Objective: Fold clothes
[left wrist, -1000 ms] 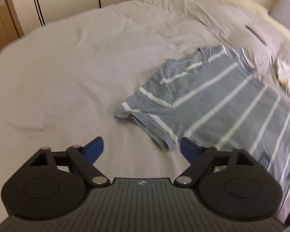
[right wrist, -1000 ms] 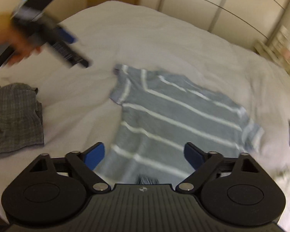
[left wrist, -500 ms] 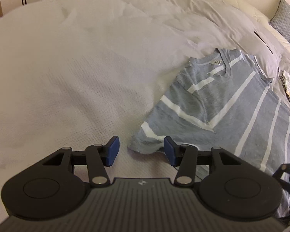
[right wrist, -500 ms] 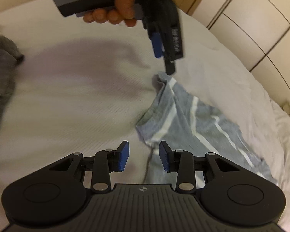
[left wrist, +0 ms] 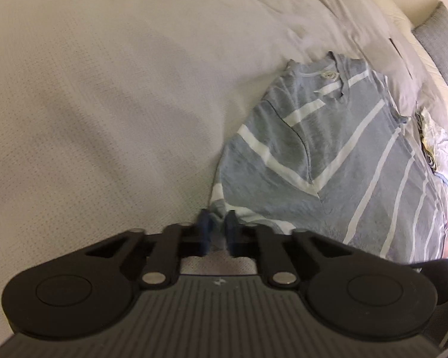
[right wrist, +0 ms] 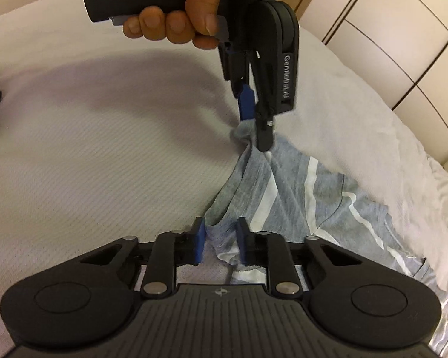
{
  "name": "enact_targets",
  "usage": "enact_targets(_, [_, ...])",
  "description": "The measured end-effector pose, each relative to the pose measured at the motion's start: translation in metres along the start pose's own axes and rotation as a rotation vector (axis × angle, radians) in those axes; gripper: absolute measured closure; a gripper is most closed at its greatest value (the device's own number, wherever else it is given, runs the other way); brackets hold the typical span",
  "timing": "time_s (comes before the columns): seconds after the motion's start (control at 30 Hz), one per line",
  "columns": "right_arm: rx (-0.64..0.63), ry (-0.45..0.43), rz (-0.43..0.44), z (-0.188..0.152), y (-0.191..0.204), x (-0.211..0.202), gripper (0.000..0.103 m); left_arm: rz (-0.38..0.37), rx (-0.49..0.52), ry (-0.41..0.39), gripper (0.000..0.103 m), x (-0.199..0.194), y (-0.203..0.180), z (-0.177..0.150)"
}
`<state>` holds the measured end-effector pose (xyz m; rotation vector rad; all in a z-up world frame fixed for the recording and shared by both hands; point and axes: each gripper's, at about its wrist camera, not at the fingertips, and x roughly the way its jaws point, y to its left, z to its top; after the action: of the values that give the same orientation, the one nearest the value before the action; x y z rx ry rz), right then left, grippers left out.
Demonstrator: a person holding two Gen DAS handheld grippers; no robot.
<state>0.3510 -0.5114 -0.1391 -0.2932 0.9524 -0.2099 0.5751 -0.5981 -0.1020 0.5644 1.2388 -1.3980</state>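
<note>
Where the bare hand [right wrist: 176, 18] wraps around a grey handle at the top of the right wrist view, the left gripper [right wrist: 258, 119] hangs almost straight down from it, its black linkage and blue fingers pointing at the bed, tips pinched on a bunched corner of the striped T-shirt [right wrist: 283, 197]. The cloth rises in a small peak at that pinch and runs in a taut ridge down toward the right gripper [right wrist: 219, 243], whose blue pads sit close together with a fold of the same grey fabric between them, so it is clamped on the shirt's edge near the white hem band. In the left wrist view the left gripper [left wrist: 216, 232] reaches forward low over the white bedspread [left wrist: 104, 119], its two blue pads nearly meeting on the nearest corner of the T-shirt [left wrist: 328, 155]; that corner is blurred, but cloth shows between the pads. From there the shirt spreads away to the right and upward, lying flat on the bedspread with its neckline and label at the far end and white stripes running slantwise across the body. A grey pillow [left wrist: 442, 38] rests at the upper right edge, well apart from the shirt.
</note>
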Motion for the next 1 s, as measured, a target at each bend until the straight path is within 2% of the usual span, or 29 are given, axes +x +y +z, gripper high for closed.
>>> enact_targets(0.03, [0.007, -0.003, 0.004, 0.0, -0.002, 0.0, 0.103, 0.002, -0.018, -0.001, 0.101, -0.003, -0.001, 0.003])
enact_targets(0.23, [0.132, -0.041, 0.035, -0.002, -0.023, -0.01, 0.103, -0.018, -0.169, -0.029, 0.101, -0.023, -0.012, 0.03])
enact_targets(0.4, [0.384, -0.034, 0.118, -0.013, -0.054, -0.013, 0.103, -0.066, -0.274, -0.041, 0.1, -0.014, -0.033, 0.052])
enact_targets(0.57, [0.605, -0.021, 0.174, -0.032, -0.082, -0.014, 0.096, -0.091, -0.33, -0.031, 0.099, 0.005, -0.051, 0.064])
enact_targets(0.63, [0.658, -0.014, 0.174, -0.039, -0.089, -0.015, 0.085, -0.099, -0.333, -0.027, 0.098, 0.013, -0.057, 0.066])
enact_targets(0.73, [0.721, -0.001, 0.165, -0.049, -0.099, -0.016, 0.081, -0.111, -0.332, -0.037, 0.096, 0.022, -0.064, 0.066])
enact_targets(0.9, [0.737, 0.012, 0.155, -0.062, -0.104, -0.026, 0.076, -0.188, -0.364, -0.141, 0.076, 0.01, -0.066, 0.064])
enact_targets(1.0, [0.738, 0.015, 0.15, -0.069, -0.106, -0.032, 0.07, -0.143, -0.357, -0.189, 0.074, -0.006, -0.06, 0.057])
